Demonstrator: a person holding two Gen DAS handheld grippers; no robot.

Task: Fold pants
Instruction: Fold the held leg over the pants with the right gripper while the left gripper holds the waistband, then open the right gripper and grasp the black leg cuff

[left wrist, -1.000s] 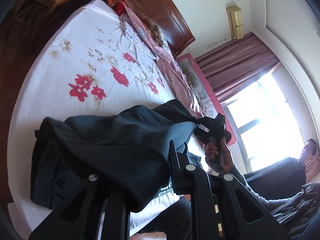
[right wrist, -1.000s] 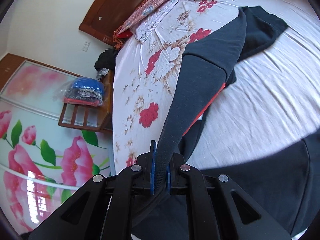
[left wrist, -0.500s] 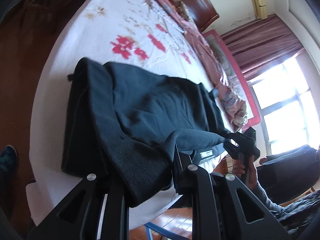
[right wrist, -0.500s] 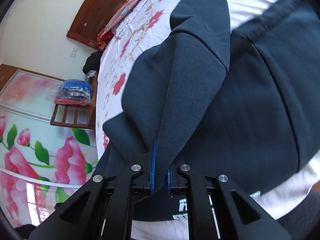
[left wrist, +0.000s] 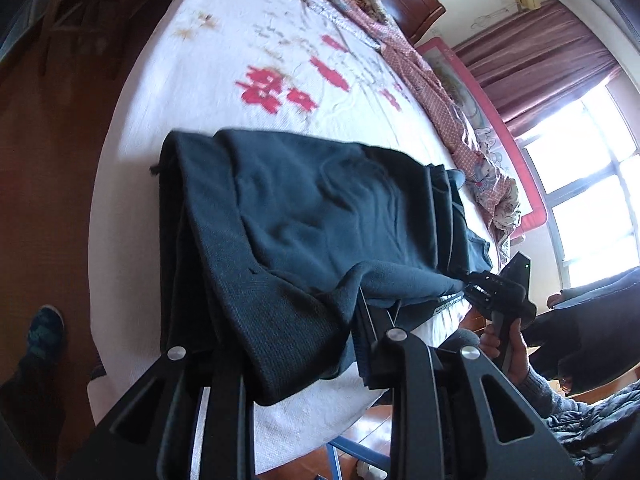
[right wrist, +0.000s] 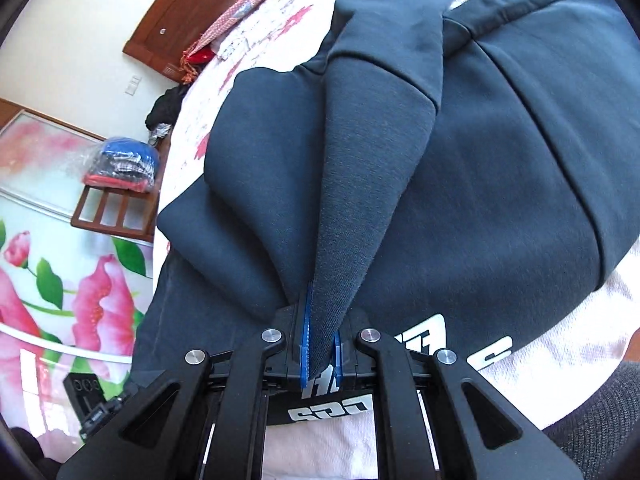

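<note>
Dark navy pants lie folded over themselves near the front edge of the bed. My left gripper has a ribbed cuff draped between its fingers, which hides the tips. My right gripper is shut on a ribbed cuff of the pants, pinched between blue pads just above the folded layers. White lettering on the pants shows under its fingers. The right gripper also shows in the left wrist view, at the pants' right end.
The white sheet has red flowers. A pink checked cloth and a wooden headboard lie at the far end. A wooden chair with a bagged bundle stands beside the bed. A seated person is at the right by the window.
Both grippers carried the cuffs toward the bed's front edge and lowered them. The pant legs now lie folded over the upper part, and the right gripper sits lower over the fabric.
</note>
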